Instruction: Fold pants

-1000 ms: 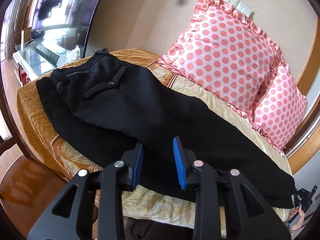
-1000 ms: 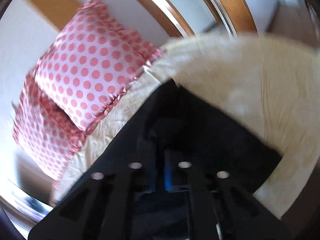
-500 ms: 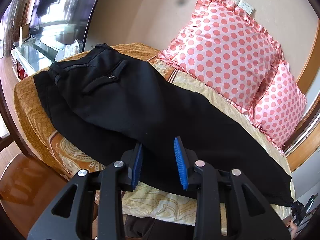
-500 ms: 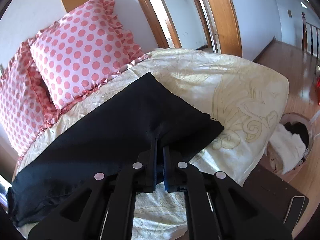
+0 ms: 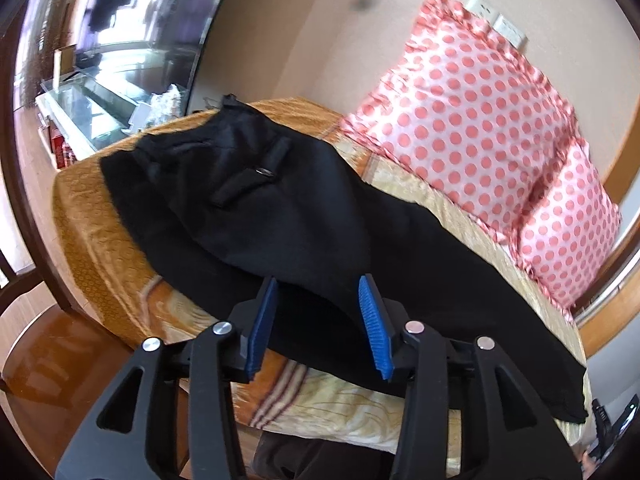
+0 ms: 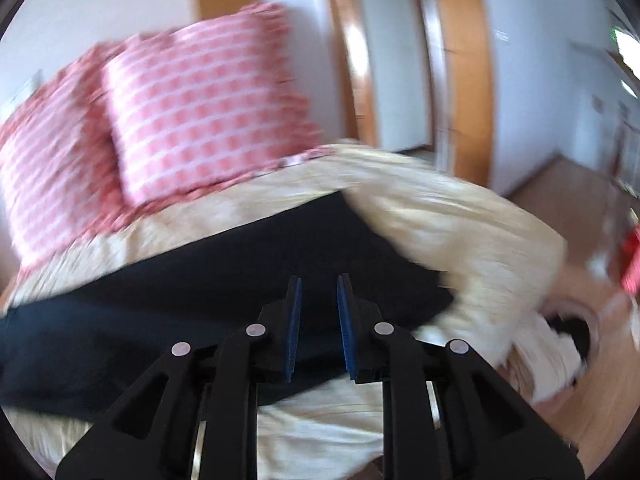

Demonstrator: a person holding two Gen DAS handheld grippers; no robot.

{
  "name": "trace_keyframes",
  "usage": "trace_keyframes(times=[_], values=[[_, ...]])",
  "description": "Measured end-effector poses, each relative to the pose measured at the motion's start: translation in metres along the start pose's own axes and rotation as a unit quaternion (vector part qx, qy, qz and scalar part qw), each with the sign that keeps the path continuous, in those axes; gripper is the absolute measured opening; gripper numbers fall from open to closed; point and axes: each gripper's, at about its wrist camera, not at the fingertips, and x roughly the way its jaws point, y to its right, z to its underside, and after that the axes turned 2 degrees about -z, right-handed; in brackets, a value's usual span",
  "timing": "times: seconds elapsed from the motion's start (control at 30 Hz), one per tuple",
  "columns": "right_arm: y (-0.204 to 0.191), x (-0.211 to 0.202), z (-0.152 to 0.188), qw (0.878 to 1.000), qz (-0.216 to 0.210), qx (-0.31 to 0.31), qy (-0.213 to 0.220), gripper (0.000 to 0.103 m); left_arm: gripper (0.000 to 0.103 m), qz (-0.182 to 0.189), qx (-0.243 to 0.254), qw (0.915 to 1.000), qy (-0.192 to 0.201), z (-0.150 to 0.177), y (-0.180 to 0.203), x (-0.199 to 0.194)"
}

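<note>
Left wrist view: left gripper (image 5: 318, 322) hovers with jaws wide, holding nothing, just short of the near edge of the black pants (image 5: 304, 216)
Pants position: laid lengthwise on the bed (image 5: 84, 208), already doubled leg over leg; waistband and back pocket far-left, hems far-right
Long axis: crosses both grippers left to right, parallel to the near bed edge
Right gripper (image 6: 318, 316): jaws narrowly apart, empty, over the hem end
Nearer hand: right for hems, left for thigh and waist
Pillows (image 5: 472, 120): beyond the pants, clear of them
Hard to make out: right wrist view is motion-blurred; hem corner detail unclear; cuff end cut off by the left view's rim
</note>
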Motion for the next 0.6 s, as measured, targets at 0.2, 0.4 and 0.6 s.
trace_keyframes(times=[0.2,0.4,0.6], values=[[-0.032,0.031,0.010,0.997,-0.041,-0.041,-0.060,0.019,0.043,-0.001,-0.051,0.9986,-0.011,-0.017,-0.033,0.002],[-0.034,0.038,0.017,0.996,-0.042,-0.038,-0.071,0.020,0.043,-0.003,-0.089,0.9956,-0.030,-0.042,-0.060,0.018],[-0.039,0.041,0.018,0.995,-0.050,-0.048,-0.075,0.034,0.043,-0.028,-0.109,0.9926,-0.046,-0.050,-0.073,0.032]])
